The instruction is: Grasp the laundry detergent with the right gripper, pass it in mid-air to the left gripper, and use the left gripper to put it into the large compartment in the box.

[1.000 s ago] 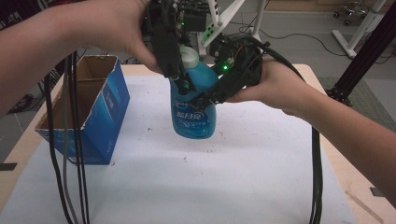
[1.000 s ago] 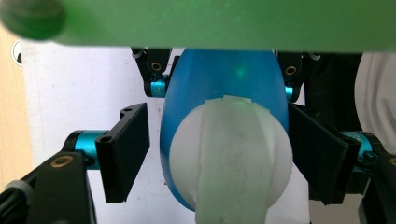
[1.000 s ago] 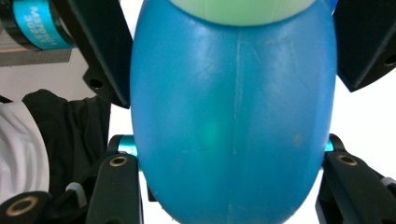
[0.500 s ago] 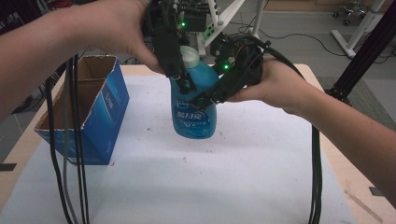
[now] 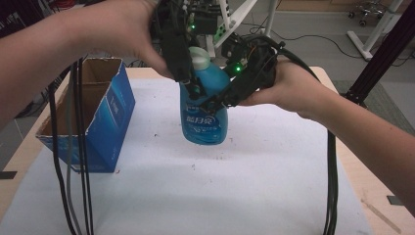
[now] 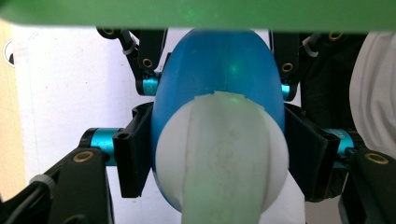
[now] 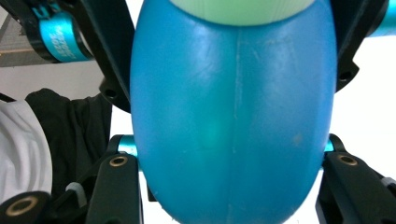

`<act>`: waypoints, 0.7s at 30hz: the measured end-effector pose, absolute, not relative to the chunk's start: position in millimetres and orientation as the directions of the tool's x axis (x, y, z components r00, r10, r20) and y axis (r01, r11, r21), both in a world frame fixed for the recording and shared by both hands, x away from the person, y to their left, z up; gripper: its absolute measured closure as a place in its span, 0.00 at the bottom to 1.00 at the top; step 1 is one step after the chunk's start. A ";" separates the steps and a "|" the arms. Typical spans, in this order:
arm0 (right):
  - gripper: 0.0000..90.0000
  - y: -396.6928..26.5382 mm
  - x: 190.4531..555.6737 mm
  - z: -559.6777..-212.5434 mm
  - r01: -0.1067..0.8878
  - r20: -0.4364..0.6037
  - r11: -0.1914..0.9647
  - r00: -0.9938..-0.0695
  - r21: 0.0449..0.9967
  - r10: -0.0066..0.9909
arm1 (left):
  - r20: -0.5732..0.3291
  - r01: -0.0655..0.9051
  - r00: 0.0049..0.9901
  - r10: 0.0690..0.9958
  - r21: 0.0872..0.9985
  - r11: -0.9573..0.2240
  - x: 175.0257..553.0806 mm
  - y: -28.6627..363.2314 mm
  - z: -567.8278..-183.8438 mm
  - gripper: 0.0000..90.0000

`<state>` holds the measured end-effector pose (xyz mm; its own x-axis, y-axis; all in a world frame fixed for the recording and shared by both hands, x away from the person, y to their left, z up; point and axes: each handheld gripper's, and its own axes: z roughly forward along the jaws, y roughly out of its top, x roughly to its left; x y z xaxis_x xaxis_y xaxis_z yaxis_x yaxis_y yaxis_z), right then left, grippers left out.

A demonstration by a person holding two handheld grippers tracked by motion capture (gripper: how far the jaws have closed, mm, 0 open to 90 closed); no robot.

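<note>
bottle: blue detergent bottle [image 5: 204,110] with pale green-white cap [image 5: 199,58], upright, held over the white table cover [image 5: 244,186], roughly mid-table; base looks just off the surface, hard to be sure from the high view
label: white print on the bottle front, text too small to read
left gripper: [image 5: 188,85] comes down from above at the bottle's top; jaws have just been closing, now narrow, pads against the bottle's shoulders on both sides just below the cap, seen in the left gripper view [image 6: 219,123]
right gripper: [image 5: 220,100] reaches in from the right, jaws clamped on the bottle's body lower down; in the right gripper view [image 7: 233,154] the blue body sits between both jaws
box: open blue cardboard box [image 5: 98,115] at table left, well apart from the bottle
cables: black cables [image 5: 80,171] hang in front of the box
</note>
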<state>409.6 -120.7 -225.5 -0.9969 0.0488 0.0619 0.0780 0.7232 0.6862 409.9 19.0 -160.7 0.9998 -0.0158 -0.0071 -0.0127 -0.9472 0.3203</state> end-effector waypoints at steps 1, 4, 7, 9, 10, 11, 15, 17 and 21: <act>0.52 -120.7 409.6 -225.5 0.078 0.062 0.723 -0.997 0.686 0.049 | -0.007 -0.013 1.000 -0.016 0.320 -0.947 409.9 19.0 -160.7 0.36; 0.51 -120.9 408.7 -225.2 0.081 0.066 0.731 -0.997 0.678 0.050 | -0.005 -0.014 1.000 -0.016 0.316 -0.949 409.4 18.1 -161.3 0.38; 0.52 -121.2 409.1 -225.4 0.071 0.063 0.735 -0.997 0.675 0.039 | -0.003 -0.012 1.000 -0.013 0.314 -0.949 409.6 18.1 -160.8 0.41; 0.52 -121.1 409.0 -225.5 0.073 0.063 0.734 -0.997 0.676 0.041 | -0.001 -0.012 1.000 -0.013 0.314 -0.949 409.6 18.0 -160.8 0.41; 0.52 -120.8 408.6 -225.6 0.082 0.067 0.730 -0.997 0.679 0.050 | -0.001 -0.012 1.000 -0.013 0.314 -0.949 409.5 17.9 -160.8 0.41; 0.51 -120.8 408.5 -225.6 0.084 0.067 0.730 -0.996 0.679 0.053 | -0.001 -0.011 1.000 -0.012 0.316 -0.949 409.5 18.0 -161.0 0.41; 0.51 -120.5 408.6 -225.7 0.081 0.065 0.731 -0.997 0.678 0.050 | 0.003 -0.017 1.000 -0.017 0.315 -0.949 409.3 18.3 -160.9 0.41; 0.51 -120.5 408.4 -225.7 0.083 0.067 0.731 -0.996 0.677 0.051 | 0.004 -0.019 1.000 -0.019 0.316 -0.949 409.3 18.5 -161.0 0.41; 0.50 -119.4 408.4 -226.9 0.063 0.050 0.734 -0.998 0.677 0.040 | 0.011 -0.024 1.000 -0.022 0.324 -0.946 407.7 20.0 -161.5 0.42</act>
